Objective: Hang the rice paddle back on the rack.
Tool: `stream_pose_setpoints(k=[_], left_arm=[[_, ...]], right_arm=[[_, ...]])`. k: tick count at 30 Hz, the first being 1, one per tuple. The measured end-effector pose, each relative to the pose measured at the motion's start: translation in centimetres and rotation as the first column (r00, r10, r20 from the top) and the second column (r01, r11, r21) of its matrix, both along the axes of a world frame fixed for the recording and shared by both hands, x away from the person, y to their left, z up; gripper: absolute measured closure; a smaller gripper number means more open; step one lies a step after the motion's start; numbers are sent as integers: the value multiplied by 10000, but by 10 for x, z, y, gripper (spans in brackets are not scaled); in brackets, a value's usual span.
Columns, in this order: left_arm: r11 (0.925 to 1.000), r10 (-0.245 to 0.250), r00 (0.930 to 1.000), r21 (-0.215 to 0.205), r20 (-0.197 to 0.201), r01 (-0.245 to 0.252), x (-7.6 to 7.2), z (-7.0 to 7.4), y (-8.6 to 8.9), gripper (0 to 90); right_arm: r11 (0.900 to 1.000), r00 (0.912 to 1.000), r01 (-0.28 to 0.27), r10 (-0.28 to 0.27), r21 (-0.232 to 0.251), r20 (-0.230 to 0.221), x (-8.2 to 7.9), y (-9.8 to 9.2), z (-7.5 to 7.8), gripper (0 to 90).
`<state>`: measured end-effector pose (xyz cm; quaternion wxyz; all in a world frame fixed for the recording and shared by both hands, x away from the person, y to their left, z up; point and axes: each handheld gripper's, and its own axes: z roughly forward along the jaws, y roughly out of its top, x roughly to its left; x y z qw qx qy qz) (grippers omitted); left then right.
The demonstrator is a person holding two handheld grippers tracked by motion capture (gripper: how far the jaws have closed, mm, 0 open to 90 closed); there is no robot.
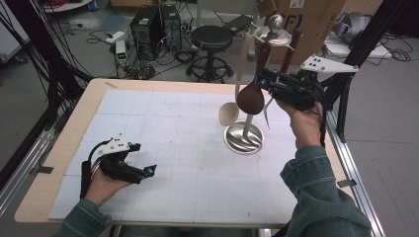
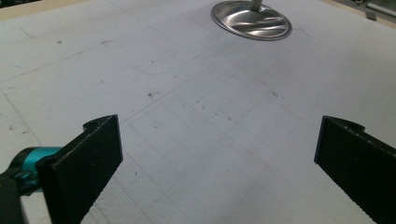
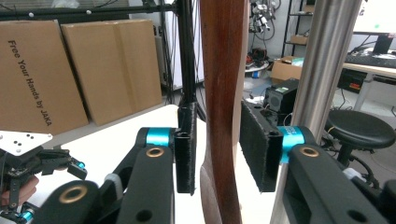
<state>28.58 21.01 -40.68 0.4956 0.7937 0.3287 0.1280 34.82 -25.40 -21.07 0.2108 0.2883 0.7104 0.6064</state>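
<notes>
A steel utensil stand with a round base sits at the right of the white mat, and its pole rises close by. From it hang a dark brown wooden spoon, a cream spoon and a slim metal utensil. My right gripper is up at the brown spoon's handle. The handle stands between the two pads with a thin gap on the left side, so the gripper is open around it. My left gripper rests open low over the mat's near left, with nothing between its jaws.
The gridded mat covers most of the wooden table. Behind the table stand a black stool, computer towers and cardboard boxes. A black frame post rises at the right edge.
</notes>
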Motion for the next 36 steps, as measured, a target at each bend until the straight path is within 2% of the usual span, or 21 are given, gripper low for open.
stream_pose_setpoints(k=[7,25,36], left_arm=[[10000,-4,10000,18,-20,4,0,0,0,16],[10000,-12,10000,14,-64,12,-1,-1,-1,16],[10000,12,10000,38,-53,-11,-1,-1,1,16]], right_arm=[[10000,9999,-43,42,62,109,-5,-2,-4,641],[9994,9999,-129,128,318,44,-10,-6,-22,589],[9991,10000,-50,50,419,-1,-14,-6,-31,521]])
